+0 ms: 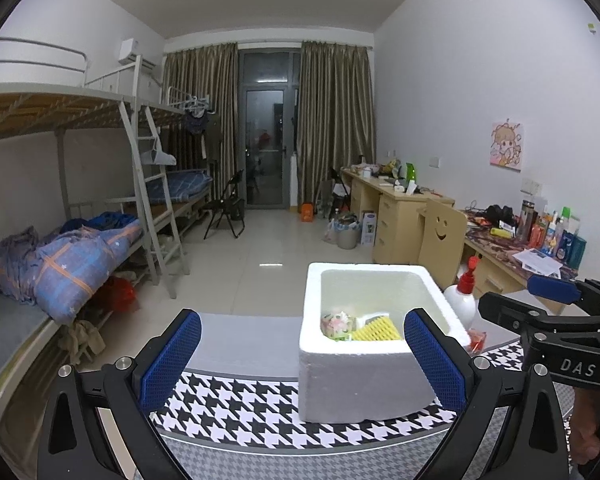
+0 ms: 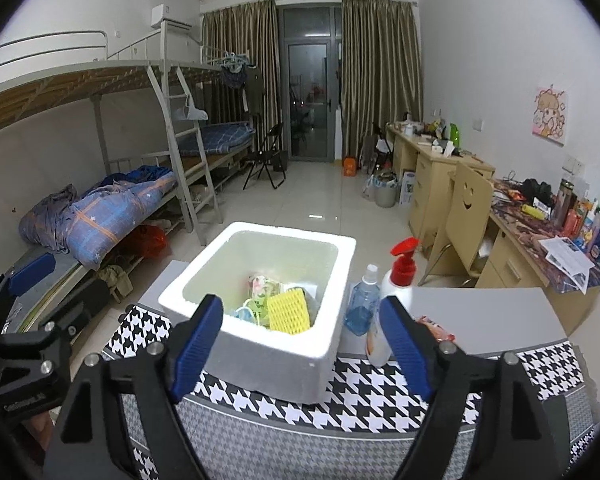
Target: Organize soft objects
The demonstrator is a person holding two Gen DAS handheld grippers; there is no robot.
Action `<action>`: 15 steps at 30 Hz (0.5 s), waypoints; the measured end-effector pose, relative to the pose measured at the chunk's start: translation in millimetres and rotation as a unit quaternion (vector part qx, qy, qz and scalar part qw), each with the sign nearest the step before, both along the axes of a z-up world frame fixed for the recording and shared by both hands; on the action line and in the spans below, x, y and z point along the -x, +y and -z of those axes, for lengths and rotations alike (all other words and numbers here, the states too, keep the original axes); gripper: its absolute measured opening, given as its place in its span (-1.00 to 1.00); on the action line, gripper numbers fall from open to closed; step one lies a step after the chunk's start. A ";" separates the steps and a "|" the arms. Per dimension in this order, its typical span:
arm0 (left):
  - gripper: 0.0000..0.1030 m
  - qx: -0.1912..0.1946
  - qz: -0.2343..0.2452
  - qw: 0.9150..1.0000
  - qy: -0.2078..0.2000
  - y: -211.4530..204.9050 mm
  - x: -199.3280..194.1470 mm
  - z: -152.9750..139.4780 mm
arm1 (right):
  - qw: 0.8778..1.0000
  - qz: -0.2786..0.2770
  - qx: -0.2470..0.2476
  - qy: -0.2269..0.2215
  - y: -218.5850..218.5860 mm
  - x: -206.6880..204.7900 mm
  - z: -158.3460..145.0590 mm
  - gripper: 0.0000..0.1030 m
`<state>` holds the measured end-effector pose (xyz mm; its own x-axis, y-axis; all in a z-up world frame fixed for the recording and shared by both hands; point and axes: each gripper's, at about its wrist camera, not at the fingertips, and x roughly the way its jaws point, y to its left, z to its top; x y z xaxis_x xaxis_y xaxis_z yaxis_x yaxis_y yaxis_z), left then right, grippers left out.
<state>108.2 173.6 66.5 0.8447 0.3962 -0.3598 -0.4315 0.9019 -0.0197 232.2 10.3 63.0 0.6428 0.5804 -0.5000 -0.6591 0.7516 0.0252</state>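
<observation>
A white foam box (image 1: pixel 364 380) (image 2: pixel 276 364) stands on the houndstooth cloth (image 1: pixel 260 408) (image 2: pixel 364 400). Inside it lie a yellow ribbed sponge (image 1: pixel 376 330) (image 2: pixel 290 310), a floral soft pouch (image 1: pixel 336 324) (image 2: pixel 264 286) and other small items I cannot make out. My left gripper (image 1: pixel 303 320) is open, back from the box's near left side, with nothing between its blue pads. My right gripper (image 2: pixel 300 304) is also open and holds nothing, hovering before the box's near right rim. Each gripper shows at the edge of the other's view.
A white spray bottle with a red trigger (image 1: pixel 462 296) (image 2: pixel 400 276), a blue bottle (image 2: pixel 362 308) and a red packet (image 2: pixel 436 328) stand right of the box. Bunk beds (image 1: pixel 80 264) line the left wall. Desks and a smiley-face chair (image 1: pixel 440 236) line the right.
</observation>
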 end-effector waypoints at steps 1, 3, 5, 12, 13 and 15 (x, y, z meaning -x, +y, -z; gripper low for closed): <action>0.98 0.000 0.002 1.000 0.000 -2.2 1.8 -1.2 | 1.000 0.001 -0.001 -0.001 -2.9 2.2 -0.9 0.66; 0.98 -0.002 0.003 1.000 -0.002 -6.3 5.5 -3.1 | 1.000 0.000 -0.002 -0.004 -7.3 6.8 -2.4 0.67; 0.98 -0.002 0.006 1.000 -0.004 -11.5 10.4 -5.9 | 1.000 0.000 -0.005 -0.009 -12.3 13.1 -4.8 0.67; 0.98 -0.005 0.017 1.000 -0.011 -28.1 28.9 -14.0 | 0.999 -0.002 0.000 -0.047 -31.4 42.0 -14.7 0.75; 0.98 -0.007 0.018 1.000 -0.013 -31.5 32.5 -14.4 | 0.999 -0.001 -0.003 -0.052 -35.3 46.8 -15.1 0.82; 0.98 -0.012 0.023 1.000 -0.014 -37.4 38.5 -15.6 | 0.998 -0.002 -0.007 -0.061 -42.7 57.9 -16.8 0.88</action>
